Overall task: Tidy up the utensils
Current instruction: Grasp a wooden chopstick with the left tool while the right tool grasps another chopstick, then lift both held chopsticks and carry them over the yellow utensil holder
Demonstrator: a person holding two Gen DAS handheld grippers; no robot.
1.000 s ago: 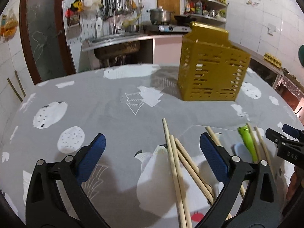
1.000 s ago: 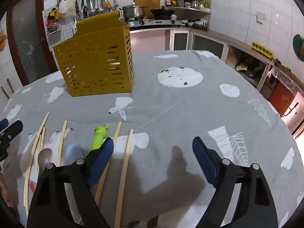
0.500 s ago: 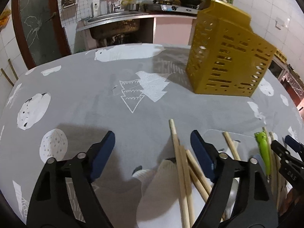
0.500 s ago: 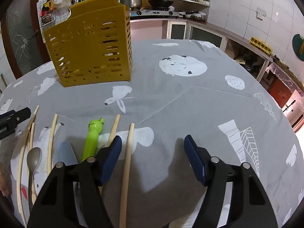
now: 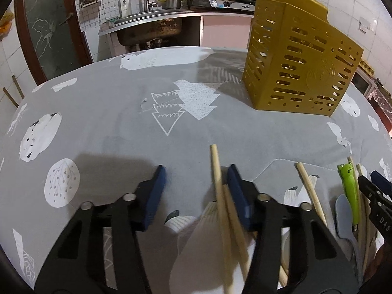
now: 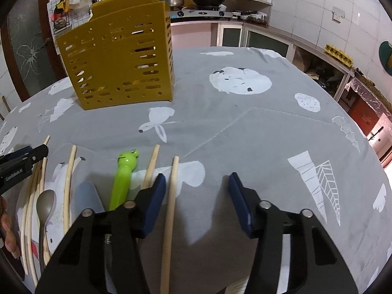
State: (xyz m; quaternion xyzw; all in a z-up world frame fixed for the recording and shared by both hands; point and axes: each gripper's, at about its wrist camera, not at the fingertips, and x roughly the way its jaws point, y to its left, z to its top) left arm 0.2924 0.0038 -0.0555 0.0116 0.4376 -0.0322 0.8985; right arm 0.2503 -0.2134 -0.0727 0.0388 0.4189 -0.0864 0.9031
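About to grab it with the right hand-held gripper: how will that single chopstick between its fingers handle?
The chopstick looks like a thin, rigid wooden rod, so probably stiff and light. Its round, smooth shaft may roll on the tablecloth or pivot if pinched off-centre. The right hand-held gripper stands open around it.

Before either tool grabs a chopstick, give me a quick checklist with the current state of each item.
1. Left tool open: ok.
2. Right tool open: ok.
3. A chopstick sits between the right tool's jaws: ok.
4. Left tool's chopsticks between its jaws: ok, close beside its right pad.
5. Yellow utensil holder upright on the table: ok.
6. Holder has room inside: cannot tell.
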